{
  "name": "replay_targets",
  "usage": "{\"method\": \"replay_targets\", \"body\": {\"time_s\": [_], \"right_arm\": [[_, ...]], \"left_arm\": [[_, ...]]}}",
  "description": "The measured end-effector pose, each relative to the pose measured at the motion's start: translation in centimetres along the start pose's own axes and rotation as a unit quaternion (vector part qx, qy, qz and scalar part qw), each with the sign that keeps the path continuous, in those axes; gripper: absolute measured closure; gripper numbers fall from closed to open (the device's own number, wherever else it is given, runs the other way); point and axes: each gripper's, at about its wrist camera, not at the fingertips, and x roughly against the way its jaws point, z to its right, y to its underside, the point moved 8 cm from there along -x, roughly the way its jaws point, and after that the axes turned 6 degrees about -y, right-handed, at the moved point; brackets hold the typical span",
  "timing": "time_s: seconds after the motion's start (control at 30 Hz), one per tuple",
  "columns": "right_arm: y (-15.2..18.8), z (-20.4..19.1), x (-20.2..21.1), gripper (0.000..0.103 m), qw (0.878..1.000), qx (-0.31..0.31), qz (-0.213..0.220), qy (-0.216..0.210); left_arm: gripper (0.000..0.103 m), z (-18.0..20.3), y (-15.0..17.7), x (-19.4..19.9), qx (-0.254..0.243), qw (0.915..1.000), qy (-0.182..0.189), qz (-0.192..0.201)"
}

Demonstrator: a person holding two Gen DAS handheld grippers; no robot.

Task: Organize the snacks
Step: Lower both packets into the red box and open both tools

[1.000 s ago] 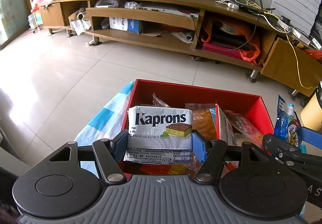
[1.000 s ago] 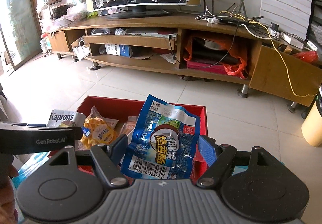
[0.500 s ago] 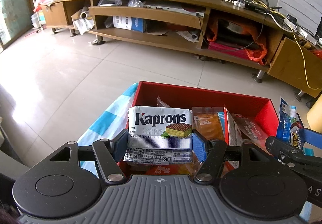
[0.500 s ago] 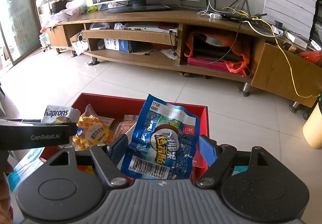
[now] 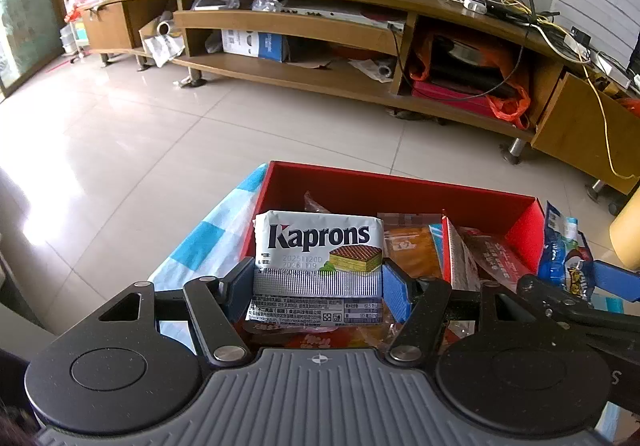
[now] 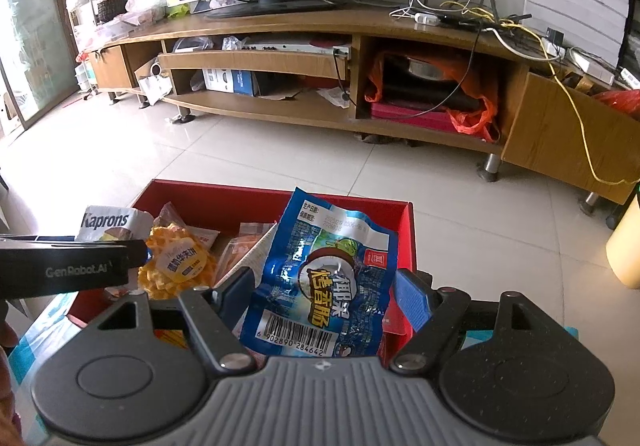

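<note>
Glossy tile floor [image 5: 168, 133], wooden TV stand [image 6: 280, 25], shiny plastic Kaprons wrapper [image 5: 320, 242], matt red box [image 5: 400, 189].

right gripper [image 6: 324, 296] lower, nearer red box [image 6: 248, 193] (slightly)

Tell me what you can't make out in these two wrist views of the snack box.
- Red box: near wall and floor hidden by the gripper bodies in both views.
- Snacks under the Kaprons pack, left view: only scraps show beneath it.
- Blue sausage pack, right view: its bottom edge is hidden by the right gripper.
- Checked cloth: mostly covered by the box and the left gripper.
- Small print on the packs: too small to read.
</note>
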Motion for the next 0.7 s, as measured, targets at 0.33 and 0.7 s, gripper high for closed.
{"method": "replay_targets", "body": {"time_s": [0.33, 0.7], "right_arm": [[0.3, 0.3, -1.3, 0.027, 1.0, -0.007, -0.007, -0.006], [0.4, 0.5, -2.9, 0.027, 1.0, -0.009, -0.013, -0.009]], "left_arm": [[0.031, 0.8, -0.1, -0.8, -0.004, 1.0, 0.001, -0.005], [0.031, 1.7, 0.0, -2.1, -0.01, 0.9998, 0.0, -0.019]]}}
